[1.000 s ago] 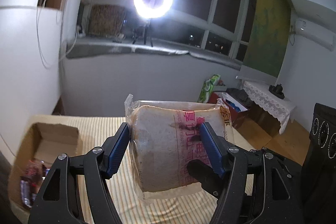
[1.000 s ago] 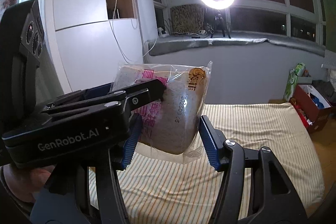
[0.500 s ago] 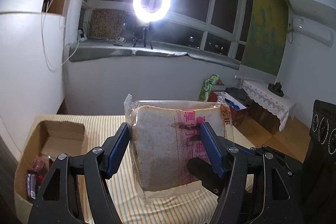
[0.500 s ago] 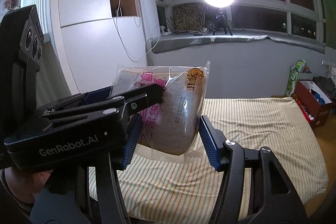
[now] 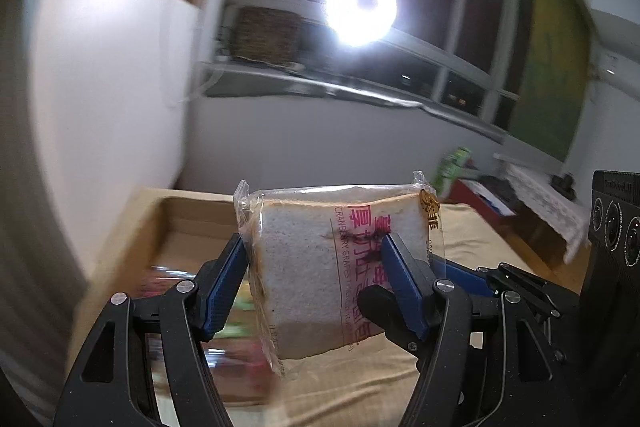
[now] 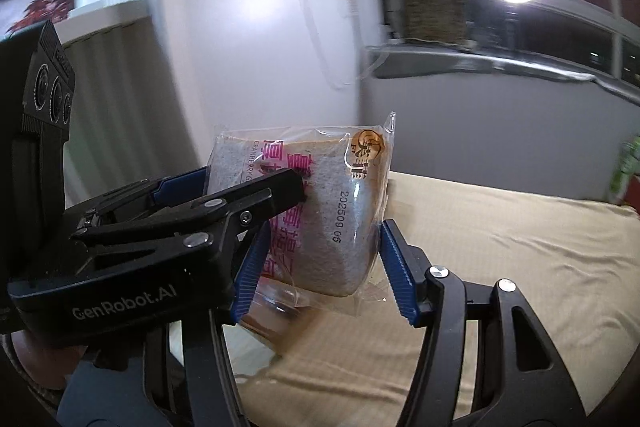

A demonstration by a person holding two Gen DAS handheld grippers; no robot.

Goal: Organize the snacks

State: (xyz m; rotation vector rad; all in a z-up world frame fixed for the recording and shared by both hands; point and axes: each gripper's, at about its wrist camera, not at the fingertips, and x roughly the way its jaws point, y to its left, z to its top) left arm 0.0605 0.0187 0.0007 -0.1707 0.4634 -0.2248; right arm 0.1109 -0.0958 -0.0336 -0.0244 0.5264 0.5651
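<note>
- Since the earlier frames the room has swung past and blurred; the cardboard box (image 5: pixel 132 239) now sits much nearer, at eight o'clock of the bread.
- The bed cover (image 6: pixel 500 247) looks plain tan under blur.
- The ring light (image 5: pixel 361 9) glares at twelve o'clock before dark windows.
- The bread packet (image 5: pixel 336 267) stays upright in the air, above the box's edge.
- The left gripper (image 5: pixel 316 279) and right gripper (image 6: pixel 320 259) both still clamp the packet.
</note>
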